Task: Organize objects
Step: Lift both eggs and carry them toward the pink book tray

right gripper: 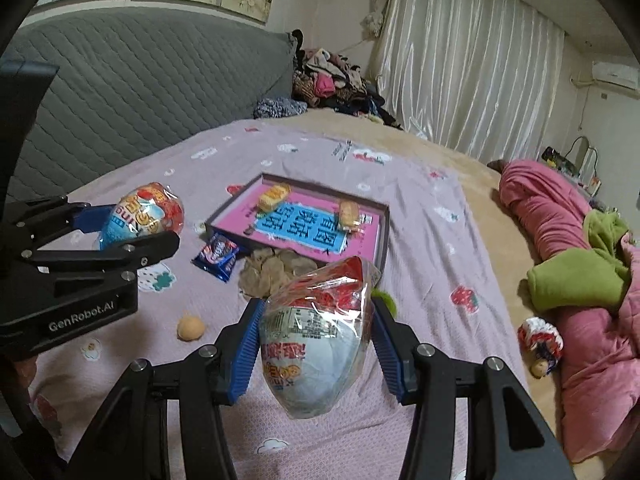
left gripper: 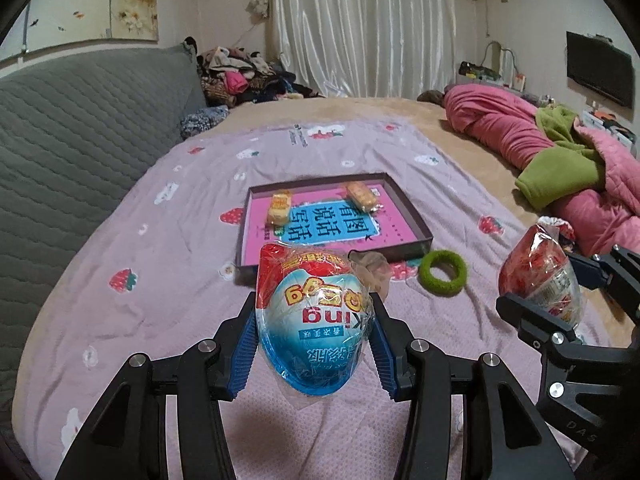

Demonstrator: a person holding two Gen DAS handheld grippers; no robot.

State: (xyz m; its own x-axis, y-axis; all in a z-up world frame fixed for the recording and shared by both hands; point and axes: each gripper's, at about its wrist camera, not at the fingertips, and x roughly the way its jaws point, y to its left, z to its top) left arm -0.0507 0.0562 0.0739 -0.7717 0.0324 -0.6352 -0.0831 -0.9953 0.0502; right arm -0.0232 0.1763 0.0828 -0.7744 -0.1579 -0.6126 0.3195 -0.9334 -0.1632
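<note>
Holding one big foil-wrapped blue and red toy egg [left gripper: 314, 316] between its partly open fingers [left gripper: 244, 344], the left gripper [left gripper: 314, 344] hangs above the lilac bed cover [left gripper: 120, 240]. Beside it, the right gripper [right gripper: 316, 348] clamps a similar egg in clear crinkled wrap [right gripper: 316, 344] the same way. Just beyond both fingertips lies the shallow cardboard box with pink book inside [left gripper: 416, 216], probably their destination, since two yellow snack packets [left gripper: 280, 206] already rest there.

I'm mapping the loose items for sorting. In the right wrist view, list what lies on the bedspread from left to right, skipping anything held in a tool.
Small orange ball → blue snack packet → beige scrunchie → green ring, mostly hidden → red-and-white wrapped item by the pink quilt.
</note>
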